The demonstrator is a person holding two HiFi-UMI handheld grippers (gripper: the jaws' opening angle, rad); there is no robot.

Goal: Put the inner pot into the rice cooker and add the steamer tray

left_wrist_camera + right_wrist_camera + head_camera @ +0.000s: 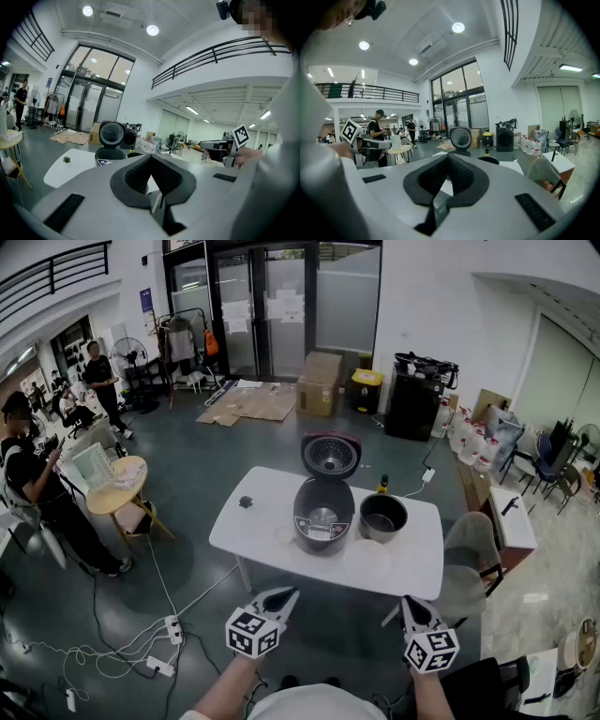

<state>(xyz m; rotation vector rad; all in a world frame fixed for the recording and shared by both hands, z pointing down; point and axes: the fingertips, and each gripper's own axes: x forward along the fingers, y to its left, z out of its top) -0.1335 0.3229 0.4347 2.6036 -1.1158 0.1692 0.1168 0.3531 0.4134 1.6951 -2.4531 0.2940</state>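
On the white table (253,531) stands a dark rice cooker (324,514) with its lid raised. The black inner pot (383,517) sits on the table just right of the cooker. A white round steamer tray (367,561) lies in front of the pot, near the table's front edge. My left gripper (284,598) and right gripper (410,606) hover short of the table, both shut and empty. The left gripper view has the cooker (110,139) beyond the closed left gripper (151,158). Past the closed right gripper (449,157), the right gripper view takes in the lid (461,138) and the pot (488,160).
A small dark object (246,502) lies on the table's left part and a bottle (382,485) stands behind the pot. A chair (469,542) is at the table's right end. Cables and a power strip (173,628) cross the floor at the left. A round wooden table (117,486) and people stand farther left.
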